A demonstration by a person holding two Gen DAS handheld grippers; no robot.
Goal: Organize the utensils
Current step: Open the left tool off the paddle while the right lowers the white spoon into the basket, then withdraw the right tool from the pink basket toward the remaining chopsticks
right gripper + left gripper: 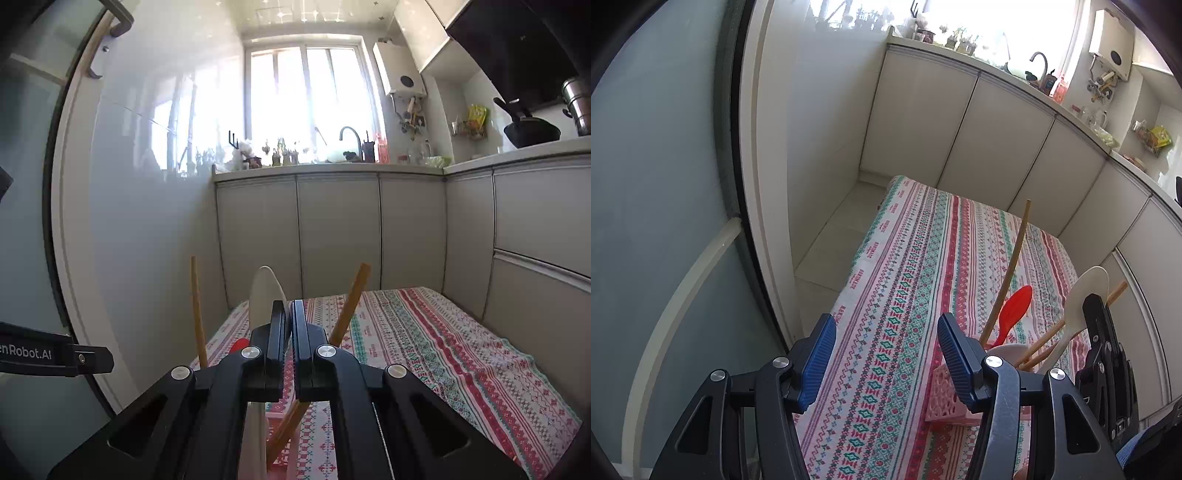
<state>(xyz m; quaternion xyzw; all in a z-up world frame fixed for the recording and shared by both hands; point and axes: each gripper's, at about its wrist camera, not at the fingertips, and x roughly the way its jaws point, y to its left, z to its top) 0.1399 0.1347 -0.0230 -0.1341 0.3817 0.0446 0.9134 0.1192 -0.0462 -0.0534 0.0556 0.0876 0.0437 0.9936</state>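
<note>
A pink lattice holder [947, 398] stands on the patterned tablecloth [897, 295]. In it stand a red spoon [1014, 312], wooden chopsticks [1012, 269] and a cream spoon [1080, 299]. My left gripper [886, 354] is open and empty, just left of the holder above the cloth. My right gripper [290, 332] is shut on the cream spoon [264, 295], whose bowl sticks up above the fingers. Chopsticks show at both sides, one on the left [197, 314] and one on the right [351, 299]. The right gripper also shows in the left wrist view [1099, 332].
Grey cabinet fronts [332, 229] ring the table at the back and right. A counter with a tap [351, 136], jars and a wok [532, 131] runs above them. A glass door [657, 221] is on the left, with floor between it and the table.
</note>
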